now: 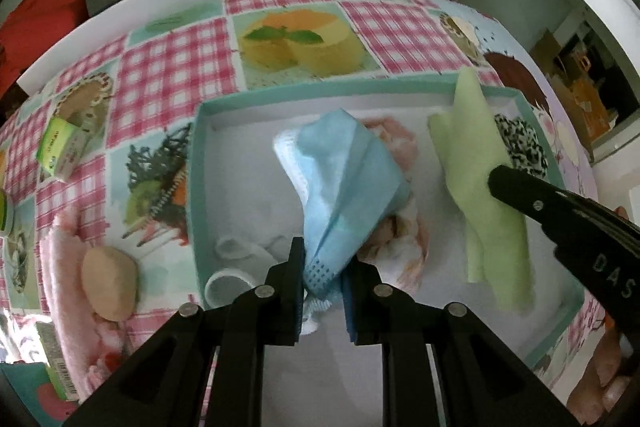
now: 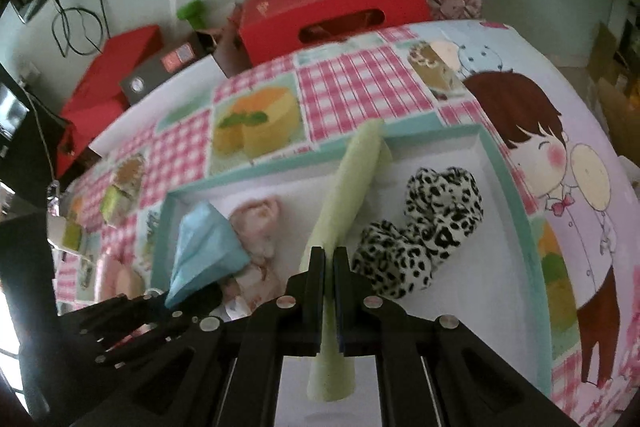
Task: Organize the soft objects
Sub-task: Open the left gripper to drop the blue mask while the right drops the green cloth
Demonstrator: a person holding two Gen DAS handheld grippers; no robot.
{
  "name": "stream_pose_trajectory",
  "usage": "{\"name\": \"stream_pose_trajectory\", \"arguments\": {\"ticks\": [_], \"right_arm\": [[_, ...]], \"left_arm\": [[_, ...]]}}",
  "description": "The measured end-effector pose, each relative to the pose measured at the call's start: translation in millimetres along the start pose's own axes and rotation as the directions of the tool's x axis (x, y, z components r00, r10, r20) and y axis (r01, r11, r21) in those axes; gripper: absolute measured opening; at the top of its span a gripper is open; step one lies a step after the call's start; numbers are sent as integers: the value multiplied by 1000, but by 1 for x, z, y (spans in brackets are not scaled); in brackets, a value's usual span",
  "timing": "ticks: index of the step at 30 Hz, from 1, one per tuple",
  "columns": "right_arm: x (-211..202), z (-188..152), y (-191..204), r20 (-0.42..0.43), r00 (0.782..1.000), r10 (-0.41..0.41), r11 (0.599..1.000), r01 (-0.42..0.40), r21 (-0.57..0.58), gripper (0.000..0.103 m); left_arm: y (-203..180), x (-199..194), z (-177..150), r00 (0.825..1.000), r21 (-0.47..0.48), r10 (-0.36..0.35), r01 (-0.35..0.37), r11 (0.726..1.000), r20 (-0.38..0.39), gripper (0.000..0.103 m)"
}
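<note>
On the left edge of the counter (image 1: pixel 172 75) we see a pink towel (image 1: pixel 64 267) cut off by the frame, a tan lump (image 1: pixel 110 283) lying on it, and a small green packet (image 1: pixel 64 147) too blurred to read. Inside the teal-rimmed box (image 1: pixel 194 187), white rolled pieces (image 1: pixel 236 267) sit partly behind our left tool (image 1: pixel 322 287), which is clamped on a blue face mask (image 1: pixel 348 187); the mask covers most of a pinkish cloth (image 1: pixel 404 251). Our right tool (image 2: pixel 329 275) pinches a pale green cloth strip (image 2: pixel 352 179) hanging over the box, just beside leopard-print scrunchies (image 2: pixel 420 235) lying in it. The counter wears a pink checked cloth with cake pictures; behind it red boxes (image 2: pixel 332 15) stack against a pale wall.
</note>
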State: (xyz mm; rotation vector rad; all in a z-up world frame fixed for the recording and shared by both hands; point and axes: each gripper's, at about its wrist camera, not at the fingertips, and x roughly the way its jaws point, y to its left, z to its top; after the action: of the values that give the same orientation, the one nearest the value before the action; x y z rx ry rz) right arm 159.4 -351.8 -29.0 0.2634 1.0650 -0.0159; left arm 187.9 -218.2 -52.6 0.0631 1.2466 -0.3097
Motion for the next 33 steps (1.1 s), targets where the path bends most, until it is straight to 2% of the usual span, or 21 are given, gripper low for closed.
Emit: {"name": "stream_pose_trajectory", "arguments": {"ticks": [7,13,16,18,20,24,26,27,33], "right_arm": [[8,-3,-6,-40,997,-63,998,63,-1,8],[11,-3,-11,-57,996,-74,997,75,16,8],[9,-2,-12,-62,995,-79,996,81,26,8],[5,-2,-11,-54,996,-77,996,79,31,9],[1,0,-11,-45,996,-75,997,76,33,9],[-10,2,-8,-18,998,-66,997,66,33,13],[-17,4,-6,3,998,-68,997,68,28,21],[-21,5,-5,15,998,-69,997,68,27,23],[-26,7,-2,36,998,-61,998,60,20,23]], "left_arm": [[-14,3,-1,1000,39,-5,6,999,-6,17],[-14,3,2,1000,41,-18,19,999,-24,18],[-14,-3,2,1000,42,-15,16,999,-24,30],[-12,-9,2,1000,46,-3,4,999,-18,42],[-12,-16,3,1000,58,9,-9,998,-6,45],[-10,-31,5,1000,62,-8,7,998,15,46],[-9,-38,6,999,63,-16,14,998,31,46],[-8,-42,7,999,62,-20,17,998,40,46],[8,-53,9,997,9,-11,10,1000,77,46]]}}
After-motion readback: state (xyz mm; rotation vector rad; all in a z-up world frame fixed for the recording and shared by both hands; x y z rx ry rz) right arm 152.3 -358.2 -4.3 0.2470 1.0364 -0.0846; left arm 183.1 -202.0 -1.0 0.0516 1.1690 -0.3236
